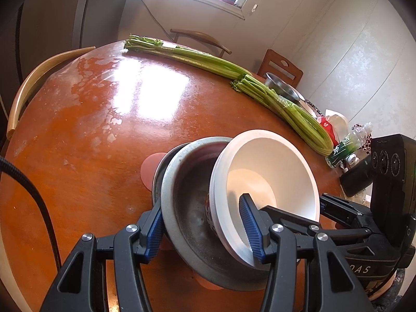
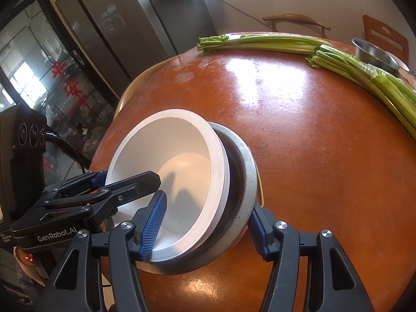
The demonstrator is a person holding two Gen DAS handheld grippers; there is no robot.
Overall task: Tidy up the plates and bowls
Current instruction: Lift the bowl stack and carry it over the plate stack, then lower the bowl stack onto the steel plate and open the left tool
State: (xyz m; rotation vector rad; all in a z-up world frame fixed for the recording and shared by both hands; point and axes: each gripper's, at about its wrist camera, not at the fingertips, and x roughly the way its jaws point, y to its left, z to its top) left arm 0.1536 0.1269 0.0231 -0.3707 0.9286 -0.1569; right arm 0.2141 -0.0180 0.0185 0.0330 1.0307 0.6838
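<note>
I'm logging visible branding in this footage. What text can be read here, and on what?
"GenRobot.AI": on the left tool's body, right wrist view.
"DAS": partial lettering on the right tool's body, left wrist view; the start is cut off.
Small print beside "GenRobot.AI": too small to read.
Red characters on the glass door: blurred.

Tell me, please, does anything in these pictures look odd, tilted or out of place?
Yes. The white bowl and the grey bowl under it are tipped steeply sideways, not level, pinched between both tools. Long celery stalks lie loose on the table, whose surface has pale worn patches.

white bowl (image 1: 262, 179) tilted inside grey bowl (image 1: 192, 208)
</note>
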